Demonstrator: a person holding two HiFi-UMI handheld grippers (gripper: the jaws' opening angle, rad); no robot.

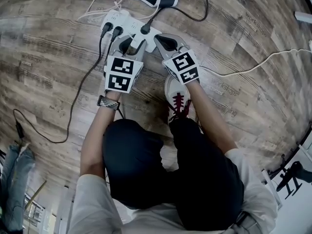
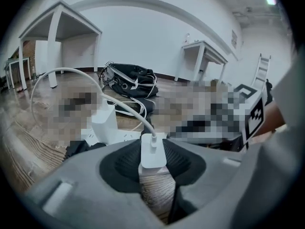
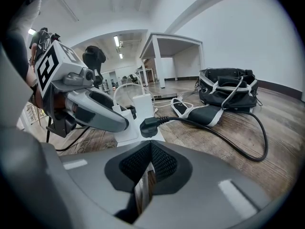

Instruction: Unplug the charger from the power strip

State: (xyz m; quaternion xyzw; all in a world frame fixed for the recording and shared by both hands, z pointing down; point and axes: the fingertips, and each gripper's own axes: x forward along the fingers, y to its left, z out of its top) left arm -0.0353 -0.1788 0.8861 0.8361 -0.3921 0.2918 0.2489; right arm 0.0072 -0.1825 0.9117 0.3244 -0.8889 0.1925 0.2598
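One white block charger [image 2: 153,149] with white cable [image 2: 128,109], tight between left gripper [image 2: 153,156] fingers; right gripper [image 3: 150,144] fingers together.

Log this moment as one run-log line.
left gripper: shut on white charger | right gripper: shut, empty, near power strip | charger out of strip: cannot tell

Strip [image 1: 127,24] on floor [image 1: 234,43]; charger [image 2: 153,151] between left gripper [image 1: 130,44] jaws; right gripper [image 1: 162,39] just right; bag [image 3: 228,87] behind strip.

Head view: overhead, steeply down. Gripper views: low, close, along jaws; all share power strip [image 1: 127,24].
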